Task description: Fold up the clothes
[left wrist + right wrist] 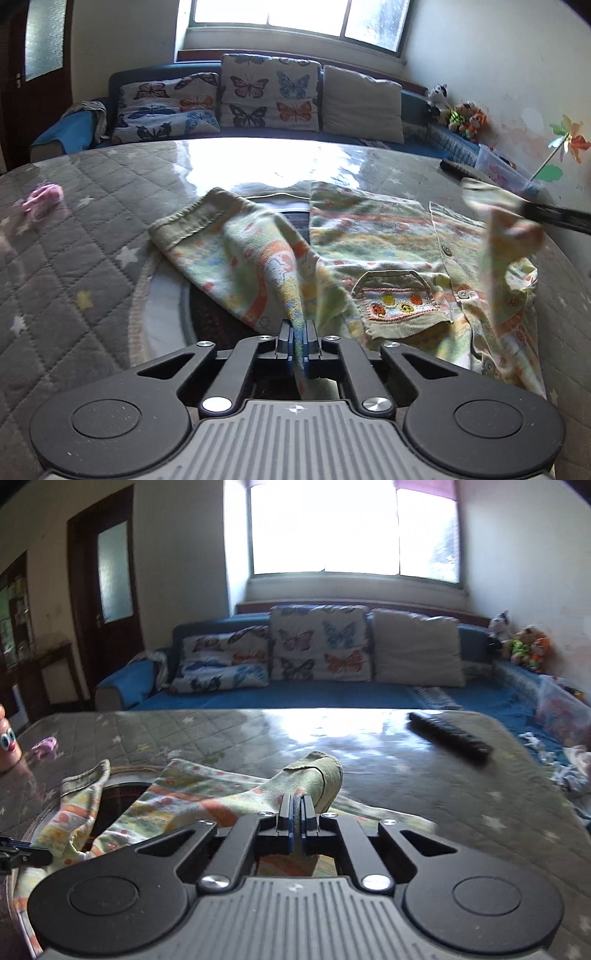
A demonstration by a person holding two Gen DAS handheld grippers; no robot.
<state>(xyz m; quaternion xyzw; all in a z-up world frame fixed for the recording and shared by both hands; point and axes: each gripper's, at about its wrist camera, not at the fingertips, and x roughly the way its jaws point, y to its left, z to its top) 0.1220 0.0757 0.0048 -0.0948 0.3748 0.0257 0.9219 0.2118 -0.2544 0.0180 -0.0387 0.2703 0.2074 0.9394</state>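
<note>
Left claw [297, 334] and right claw [297, 808] each clamp the printed shirt [388, 236]; no readable writing.

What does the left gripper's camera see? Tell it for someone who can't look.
The left gripper pinches a fold of a flowery shirt on a grey quilted table. The right gripper lifts the shirt's other side. Behind is a blue sofa with butterfly cushions.

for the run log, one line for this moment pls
left gripper shut on shirt | right gripper shut on shirt sleeve | table
</note>
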